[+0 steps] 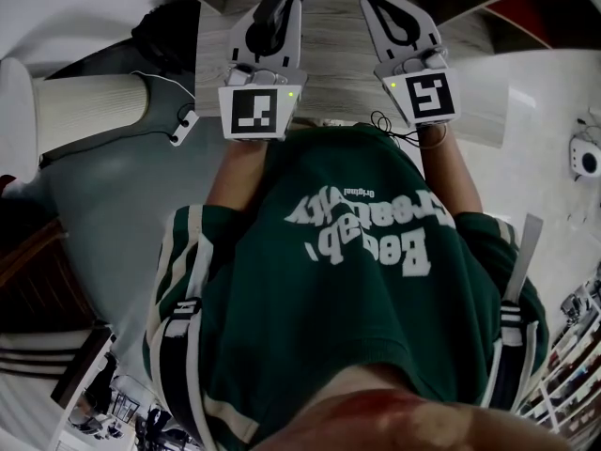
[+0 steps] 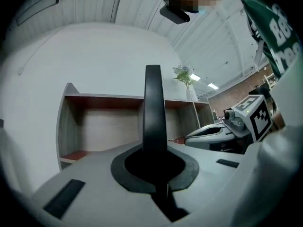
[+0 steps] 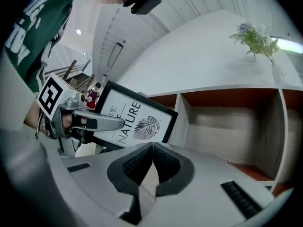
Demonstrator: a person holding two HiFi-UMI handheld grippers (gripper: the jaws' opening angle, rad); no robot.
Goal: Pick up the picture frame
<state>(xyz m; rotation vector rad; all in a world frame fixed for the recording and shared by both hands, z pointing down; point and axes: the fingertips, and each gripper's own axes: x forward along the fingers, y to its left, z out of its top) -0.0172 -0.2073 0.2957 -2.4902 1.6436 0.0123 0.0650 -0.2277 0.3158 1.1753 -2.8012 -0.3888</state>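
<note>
1. Black-edged picture frame (image 3: 135, 122) with a leaf print and the word "NATURE" is tilted at the centre left of the right gripper view, beside a wooden shelf (image 3: 227, 126).
2. Left gripper (image 1: 266, 28) is clamped on the frame's edge.
3. Right gripper (image 3: 152, 148) has its jaws together, with nothing between them.

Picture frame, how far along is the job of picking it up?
Done: the picture frame is clamped edge-on in the left tongs and looks lifted, held in the air in front of the shelf. In hand: only that grip; the right tongs are shut and empty beside it. Left: nothing of the pickup that shows.
</note>
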